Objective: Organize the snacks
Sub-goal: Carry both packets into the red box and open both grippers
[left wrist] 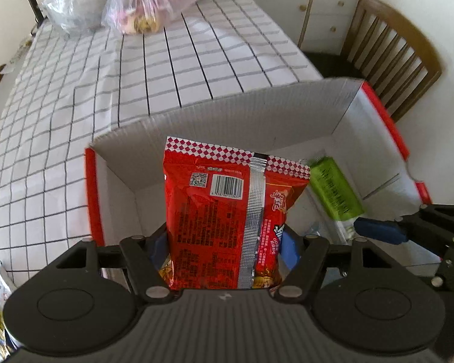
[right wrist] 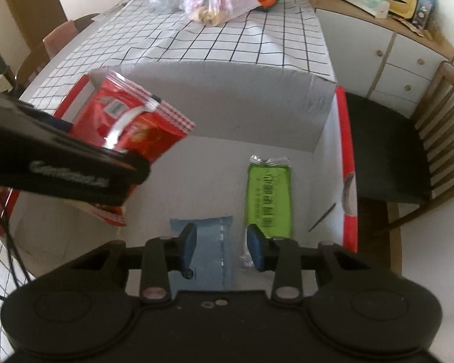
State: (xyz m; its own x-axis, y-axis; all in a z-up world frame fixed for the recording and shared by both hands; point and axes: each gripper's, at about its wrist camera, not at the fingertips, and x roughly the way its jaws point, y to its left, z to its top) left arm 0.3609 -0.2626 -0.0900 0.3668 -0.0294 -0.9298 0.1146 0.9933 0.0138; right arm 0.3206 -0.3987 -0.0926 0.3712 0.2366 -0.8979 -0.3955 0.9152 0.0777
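Note:
My left gripper (left wrist: 224,251) is shut on a red snack bag (left wrist: 230,211) and holds it upright over the open white cardboard box (left wrist: 257,115) with red edges. In the right wrist view the red bag (right wrist: 130,124) hangs above the box's left side, with the left gripper's body in front of it. A green snack packet (right wrist: 269,196) lies on the box floor at the right, also in the left wrist view (left wrist: 336,190). A pale blue packet (right wrist: 210,254) lies on the floor between the open jaws of my right gripper (right wrist: 222,246), which is low inside the box.
The box (right wrist: 227,96) stands on a table with a checked cloth (left wrist: 75,106). Plastic bags of food (left wrist: 145,3) sit at the table's far end. A wooden chair (right wrist: 423,151) and a white sideboard (right wrist: 378,45) stand to the right.

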